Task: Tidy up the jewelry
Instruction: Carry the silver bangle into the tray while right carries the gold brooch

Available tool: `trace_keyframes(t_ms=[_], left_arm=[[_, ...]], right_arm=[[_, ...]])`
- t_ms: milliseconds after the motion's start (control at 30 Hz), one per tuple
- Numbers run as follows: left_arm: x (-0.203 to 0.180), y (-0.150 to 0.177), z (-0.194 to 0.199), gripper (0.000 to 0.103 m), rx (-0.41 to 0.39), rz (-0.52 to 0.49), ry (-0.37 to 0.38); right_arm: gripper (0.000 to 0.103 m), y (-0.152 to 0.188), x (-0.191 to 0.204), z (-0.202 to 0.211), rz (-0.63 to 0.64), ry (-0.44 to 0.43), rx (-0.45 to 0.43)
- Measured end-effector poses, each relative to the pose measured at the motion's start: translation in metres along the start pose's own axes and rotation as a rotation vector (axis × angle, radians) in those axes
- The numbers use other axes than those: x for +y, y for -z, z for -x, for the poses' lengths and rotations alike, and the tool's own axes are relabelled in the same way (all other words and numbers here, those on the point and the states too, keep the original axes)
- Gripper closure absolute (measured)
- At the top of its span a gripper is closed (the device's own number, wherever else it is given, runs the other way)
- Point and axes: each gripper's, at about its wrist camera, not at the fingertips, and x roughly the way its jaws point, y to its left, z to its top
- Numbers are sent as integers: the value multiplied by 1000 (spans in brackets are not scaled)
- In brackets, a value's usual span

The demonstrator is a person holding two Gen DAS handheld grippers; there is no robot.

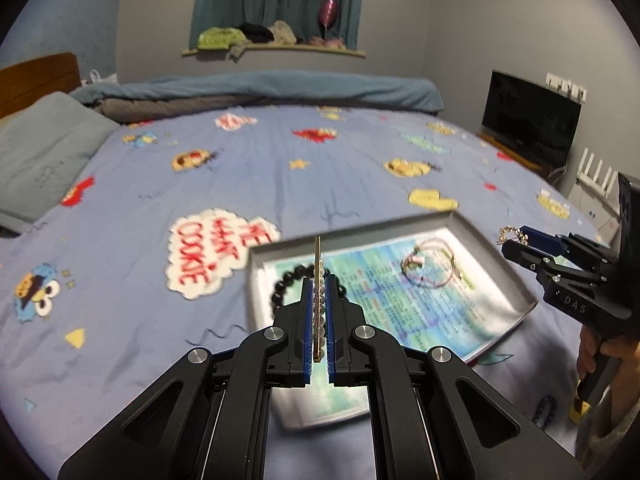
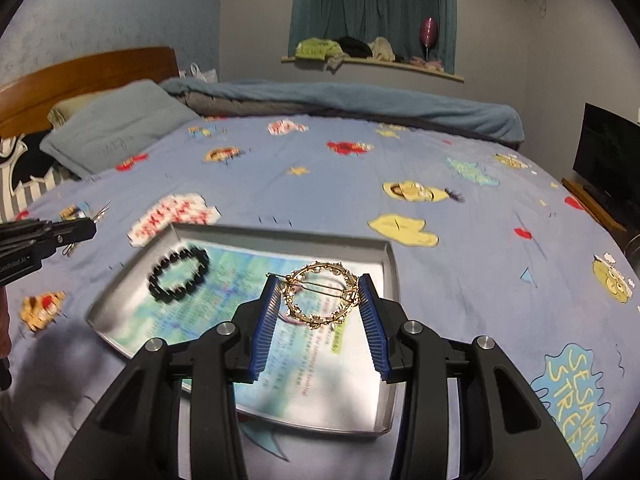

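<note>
A grey tray [image 1: 494, 254] [image 2: 390, 268] lined with a printed sheet lies on the bed. A black bead bracelet [image 1: 280, 286] [image 2: 178, 278] and thin chain pieces [image 1: 430, 268] lie in it. My left gripper [image 1: 319, 280] is shut on a gold pearl hair clip [image 1: 318, 256], held edge-on above the tray's left part. My right gripper [image 2: 320, 284] is shut on a round gold wreath hair pin [image 2: 320, 298] above the tray. From the left wrist view, the right gripper [image 1: 506, 240] is at the tray's right edge.
The bed has a blue cartoon-print sheet [image 1: 280, 168] [image 2: 480, 240]. A grey pillow [image 2: 116, 128] and a rolled blanket [image 1: 260, 94] lie at the far side. A dark screen [image 1: 530, 116] stands at the right.
</note>
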Motion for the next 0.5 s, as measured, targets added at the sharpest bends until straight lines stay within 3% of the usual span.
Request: trace_keyframes(t_ms=[167,500], left_arm=[[-6,20,-31,97,75,-22,-9],[-13,41,-55,97,142,-78,-45]], right_arm=[[63,19,-5,-24,5,-2,73],[63,29,5,-48,51,-31,142]])
